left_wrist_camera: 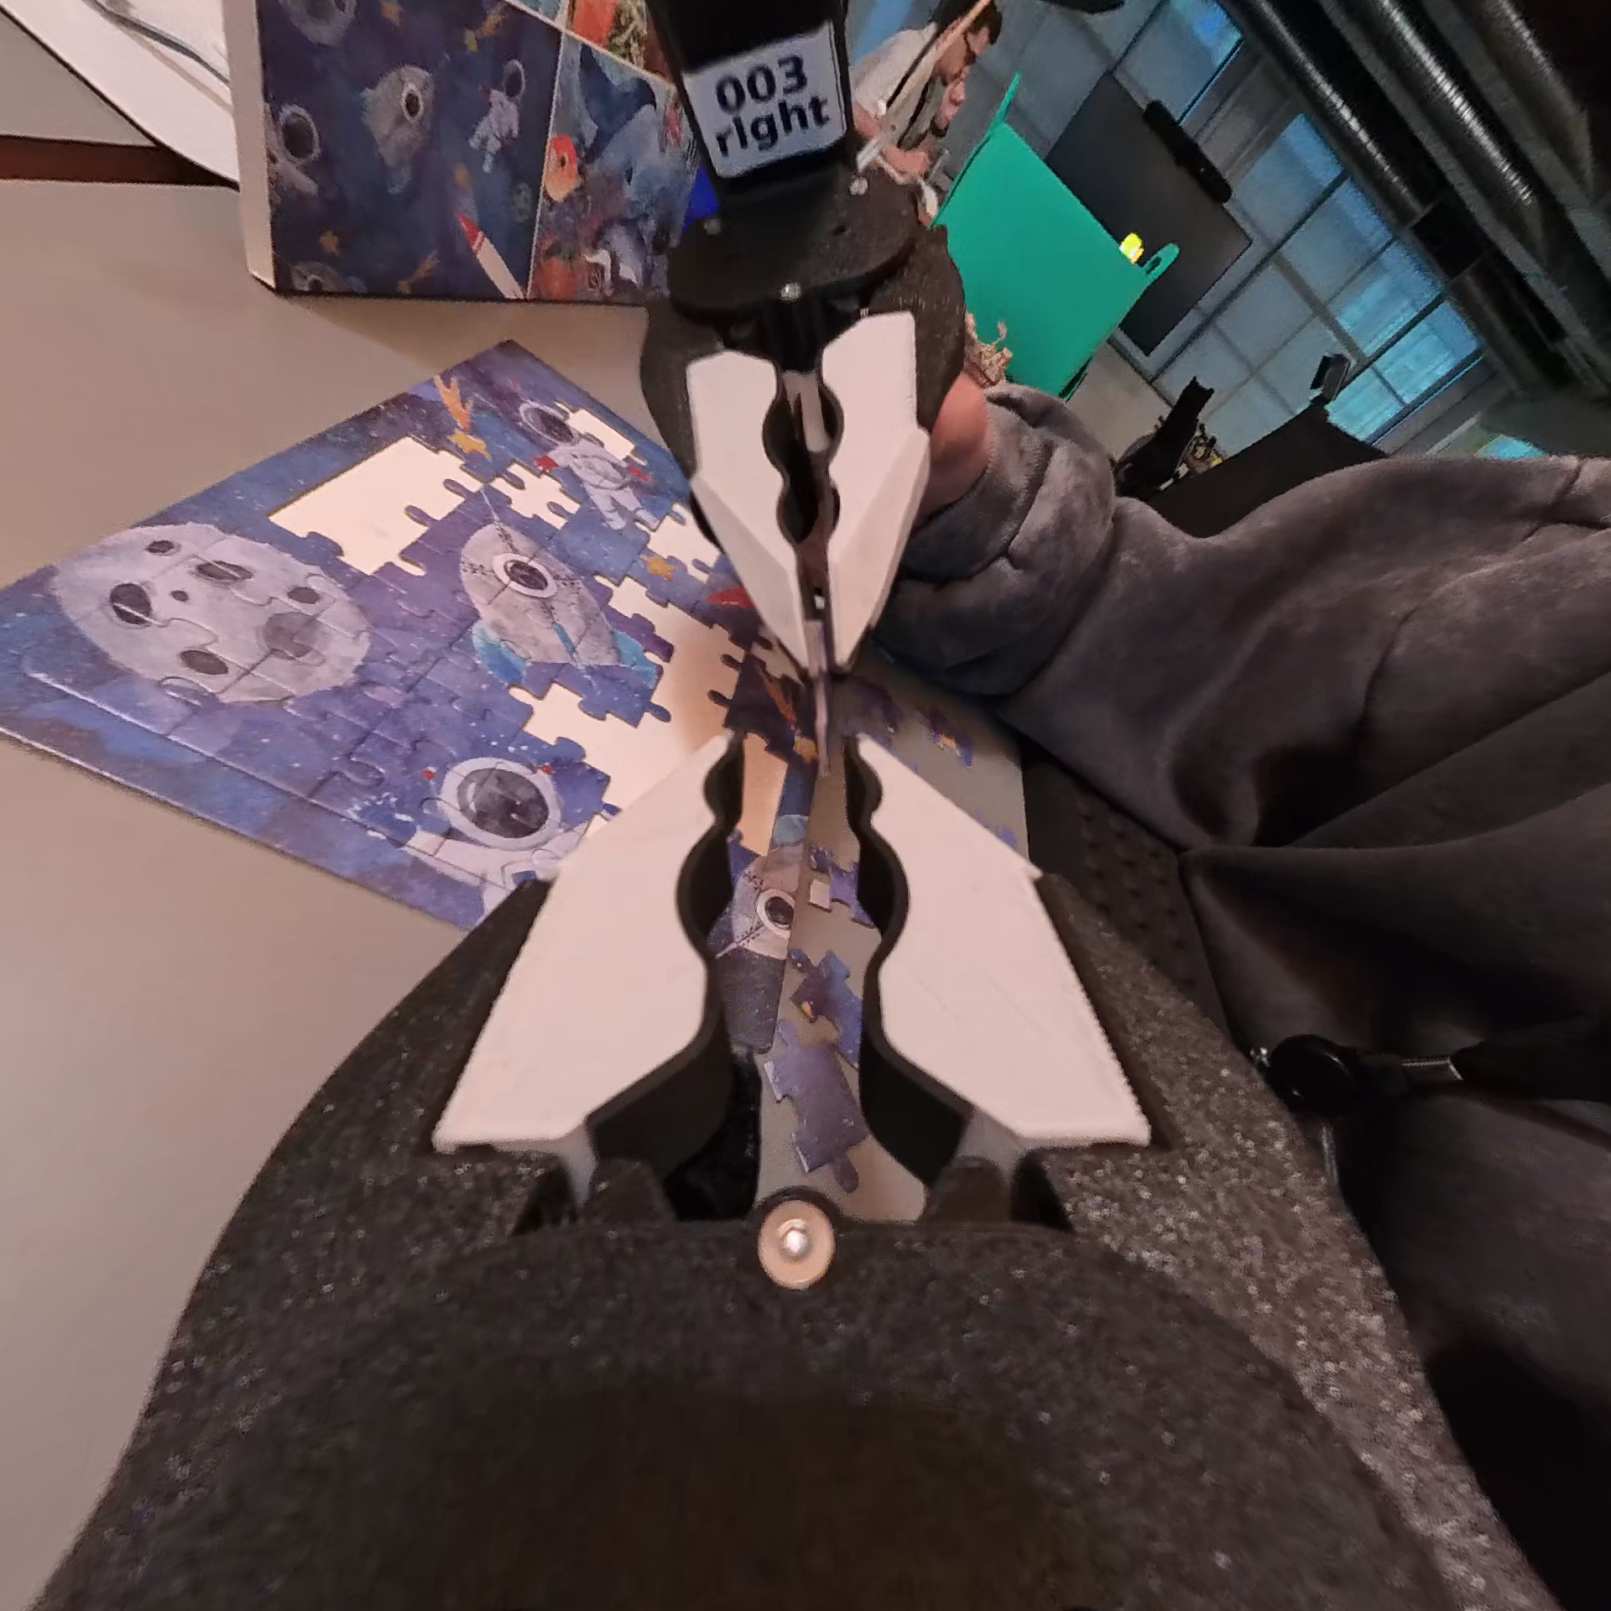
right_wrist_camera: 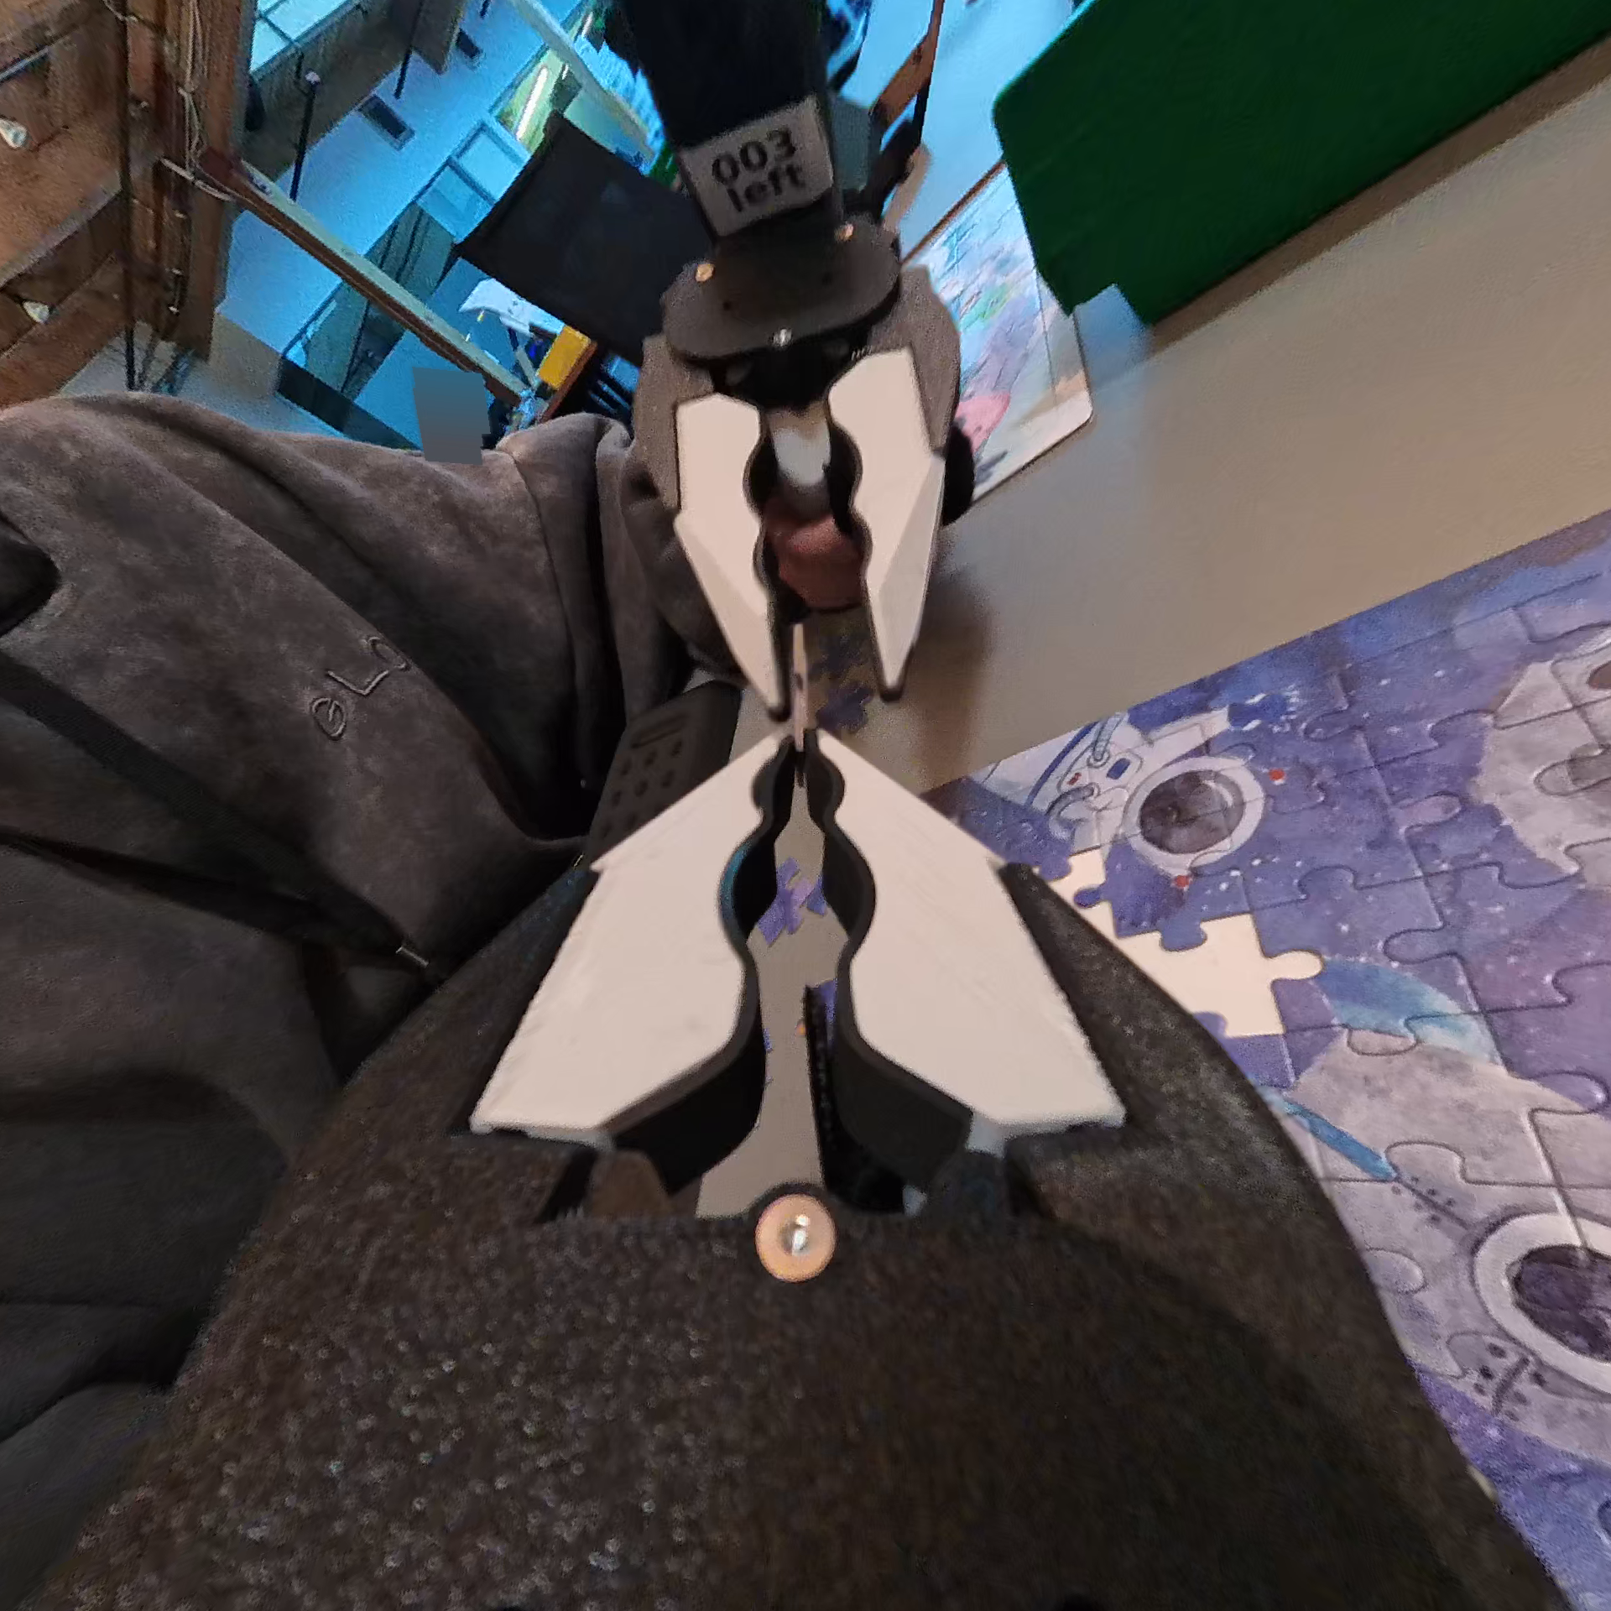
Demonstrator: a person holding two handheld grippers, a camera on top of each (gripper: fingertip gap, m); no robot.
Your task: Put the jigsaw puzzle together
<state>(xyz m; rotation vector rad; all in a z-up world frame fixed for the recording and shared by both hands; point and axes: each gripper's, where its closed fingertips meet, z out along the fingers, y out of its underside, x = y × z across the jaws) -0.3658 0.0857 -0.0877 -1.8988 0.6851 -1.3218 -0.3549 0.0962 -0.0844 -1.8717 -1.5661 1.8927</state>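
The jigsaw puzzle (left_wrist_camera: 261,697) was laid flat on the table (left_wrist_camera: 131,959), mostly assembled, with its space picture facing up. Several pale gaps (left_wrist_camera: 366,506) were left open in the upper and right-hand parts, so the task was judged to be well advanced but unfinished. The puzzle box (left_wrist_camera: 392,131) was stood at the far edge of the table, probably so that its printed picture could be used as a guide.

Both grippers were held tip to tip above the near corner of the puzzle, over a scatter of loose pieces (left_wrist_camera: 819,1090) on the table. The right gripper (right_wrist_camera: 798,741) was seen clenched on a single piece (left_wrist_camera: 822,715), which was held upright and edge-on, so that only its thin side was shown to either camera. The left gripper (left_wrist_camera: 795,741) was seen released, with its fingers spread on either side of that piece; in the right wrist view the piece appeared close against one finger, though contact could not be confirmed.

The arrangement was read as a handover or regrip, so that the piece might be turned before being pressed into a gap.
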